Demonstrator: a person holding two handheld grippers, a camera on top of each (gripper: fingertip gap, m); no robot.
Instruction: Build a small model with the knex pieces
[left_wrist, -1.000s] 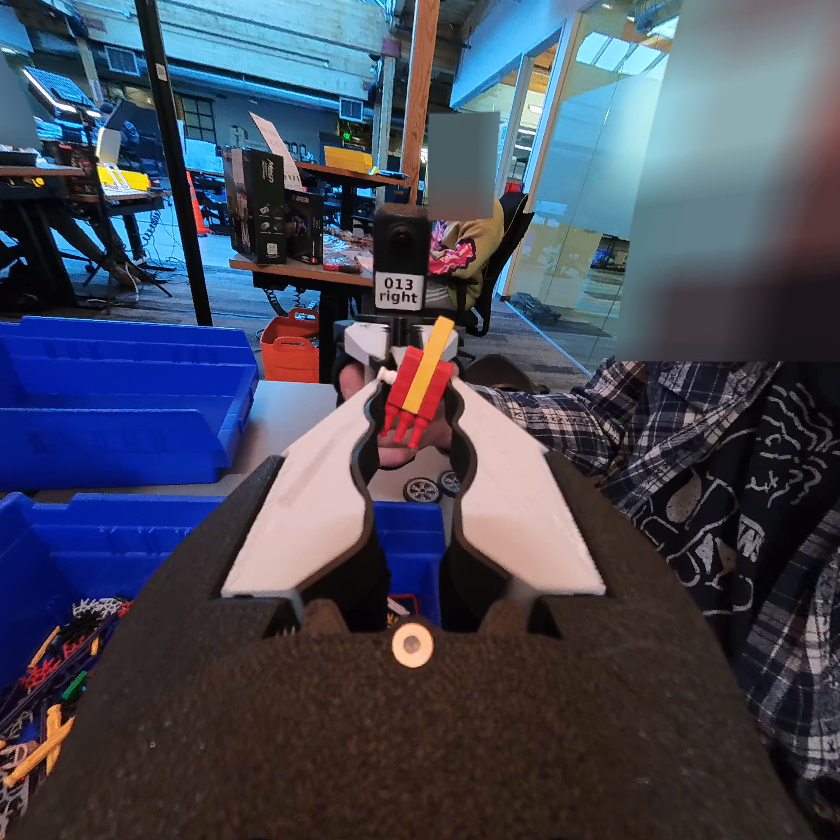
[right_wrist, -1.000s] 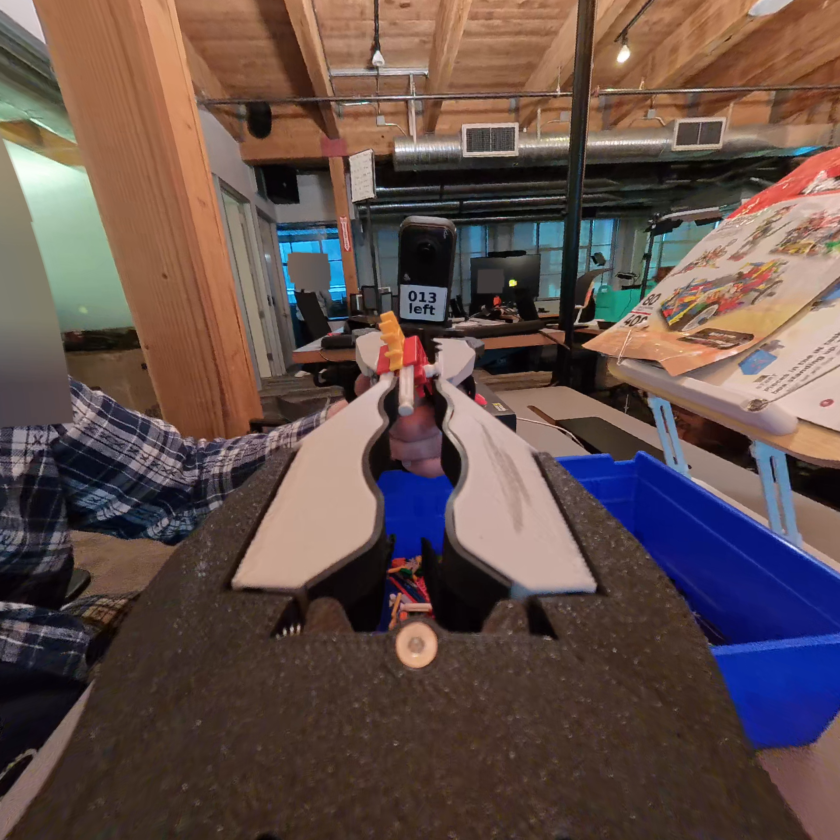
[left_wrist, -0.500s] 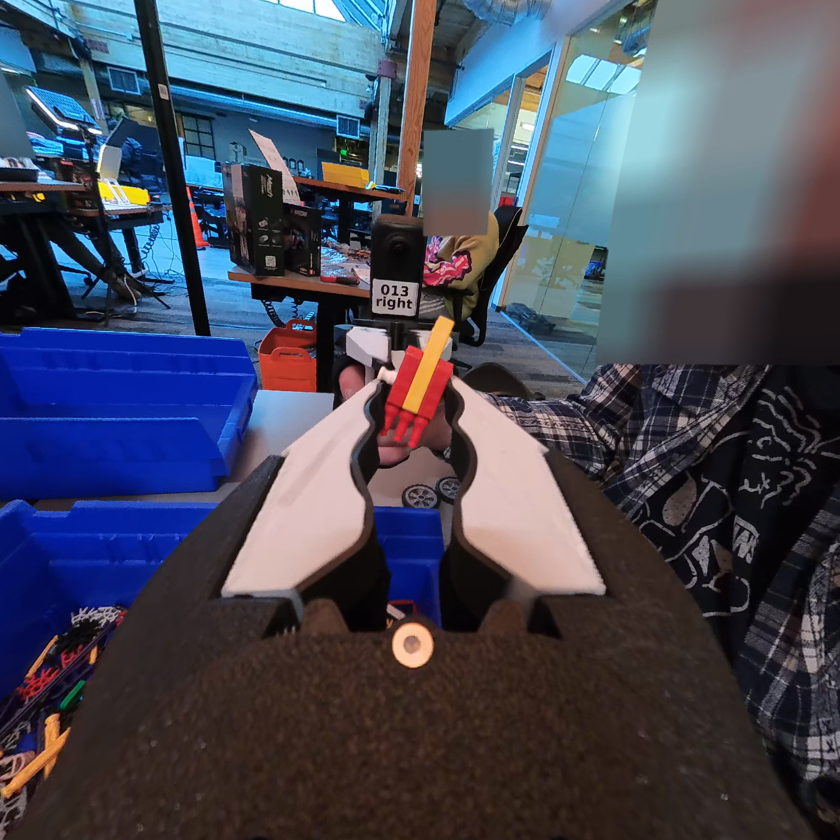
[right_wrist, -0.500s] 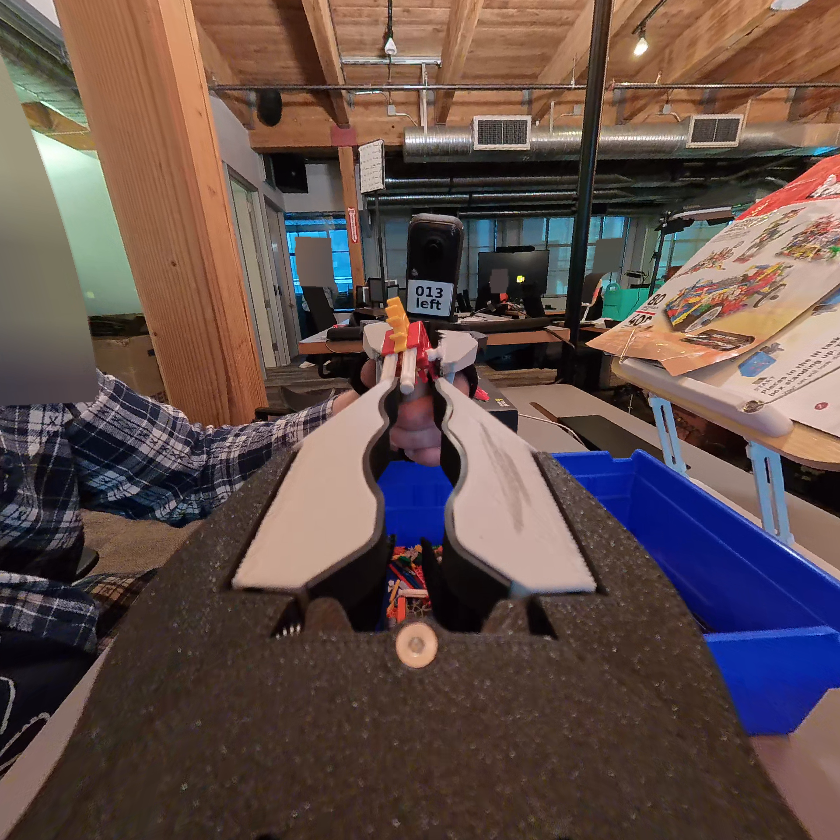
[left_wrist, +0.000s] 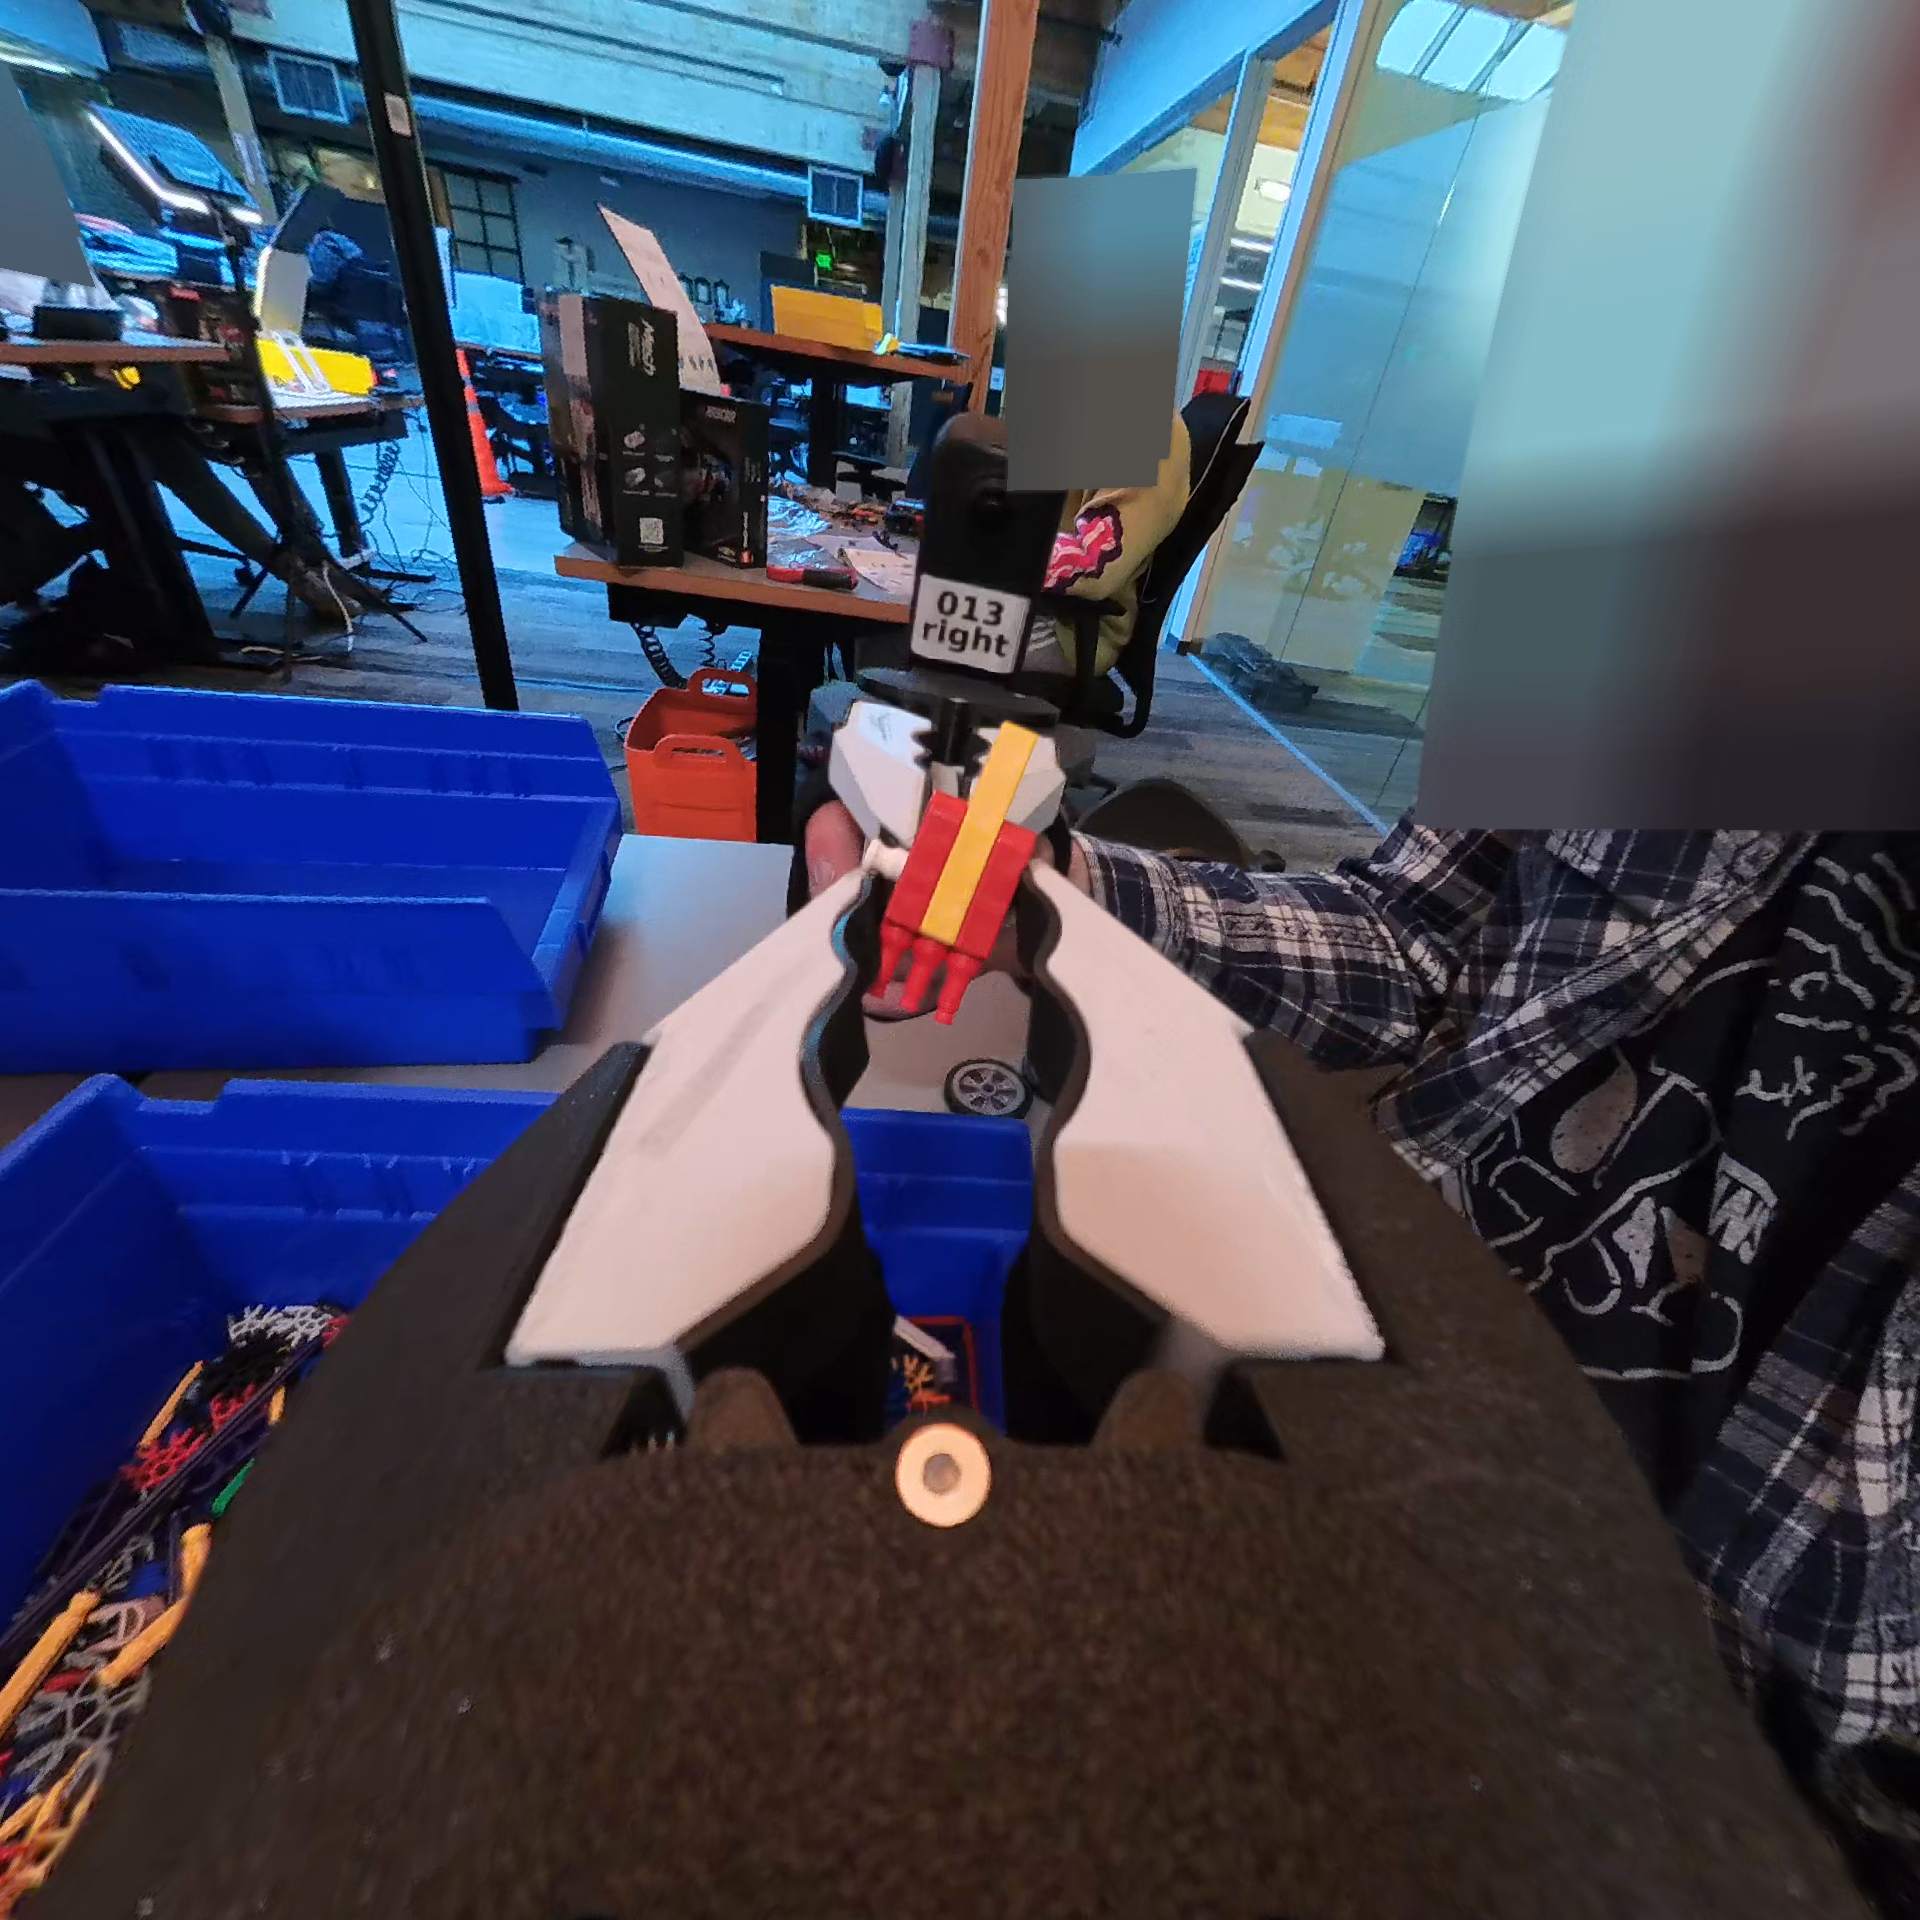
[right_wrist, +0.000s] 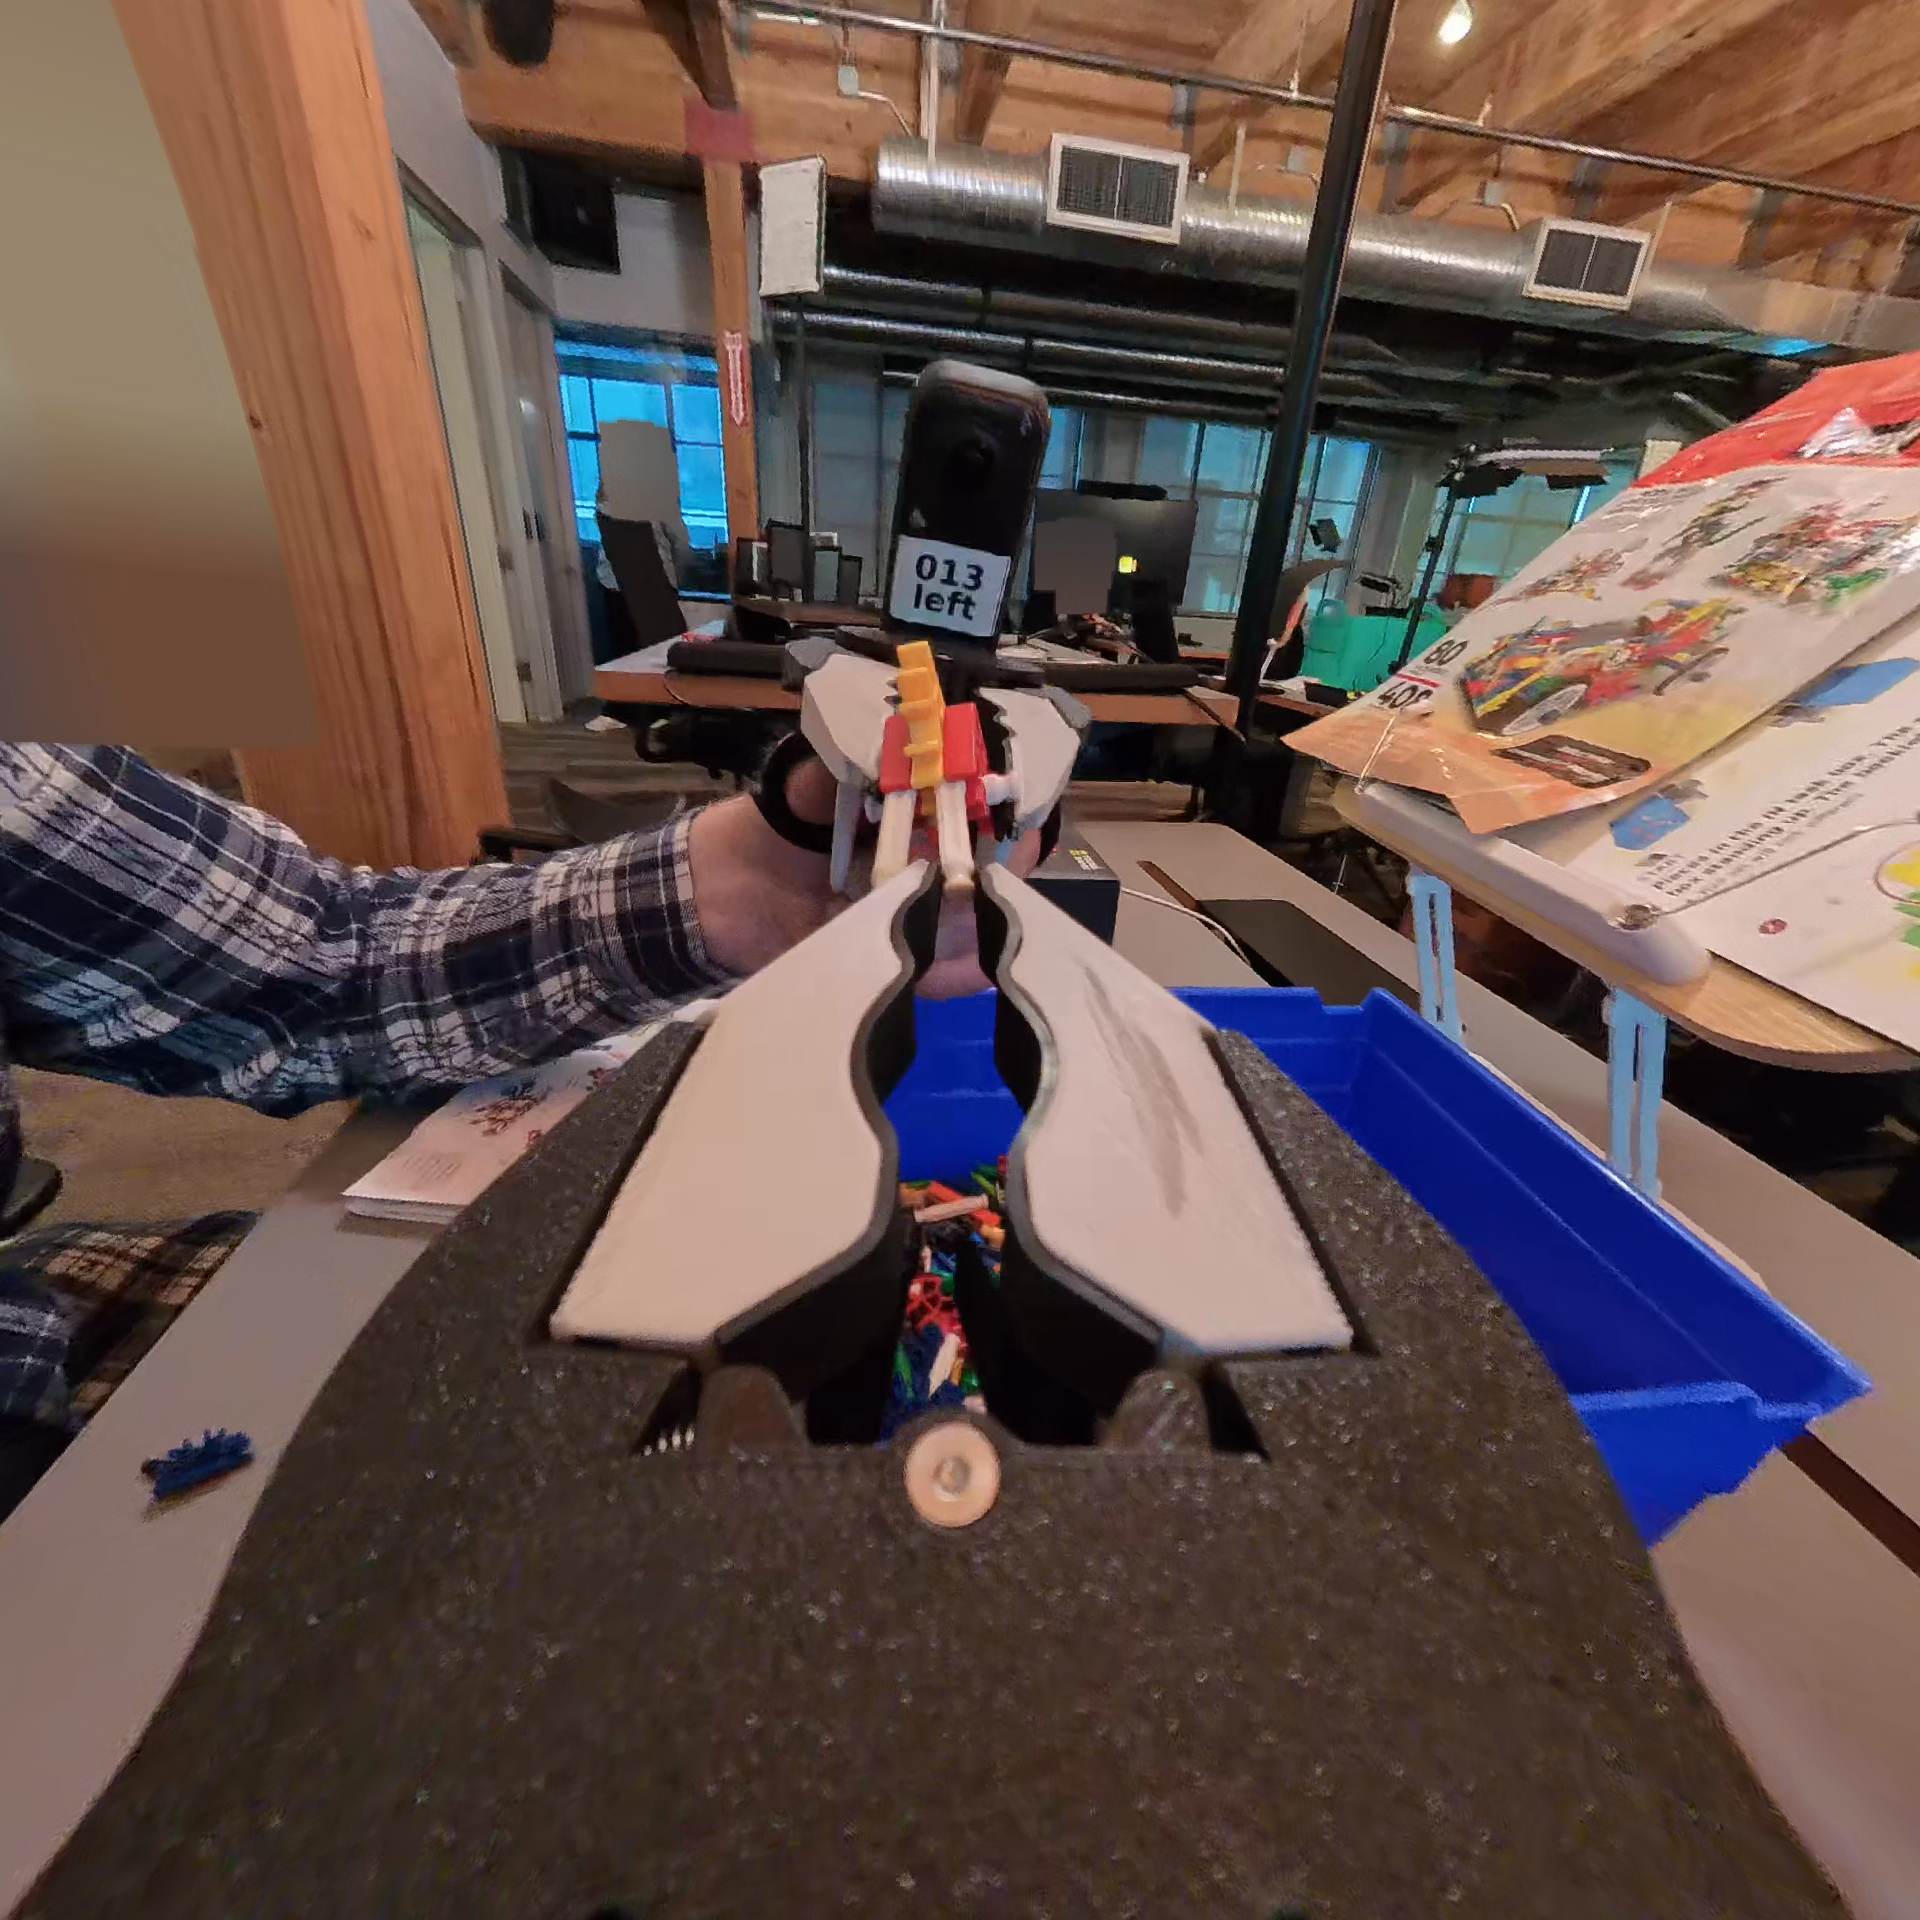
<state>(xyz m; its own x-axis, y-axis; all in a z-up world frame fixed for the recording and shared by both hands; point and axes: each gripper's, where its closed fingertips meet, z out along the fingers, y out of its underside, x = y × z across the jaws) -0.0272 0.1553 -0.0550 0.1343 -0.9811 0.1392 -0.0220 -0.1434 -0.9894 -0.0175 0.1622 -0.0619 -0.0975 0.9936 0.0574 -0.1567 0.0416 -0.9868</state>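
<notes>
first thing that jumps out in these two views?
The red and yellow toy piece held in mid-air, the left gripper and right gripper both closed on it, tip to tip. Below sits a blue bin full of colourful building pieces.

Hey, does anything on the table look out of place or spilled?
One small thing: a blue toy piece lies alone on the grey table, apart from the blue bin holding the other pieces. A loose wheel also sits beyond the bin. Nothing looks damaged.
</notes>
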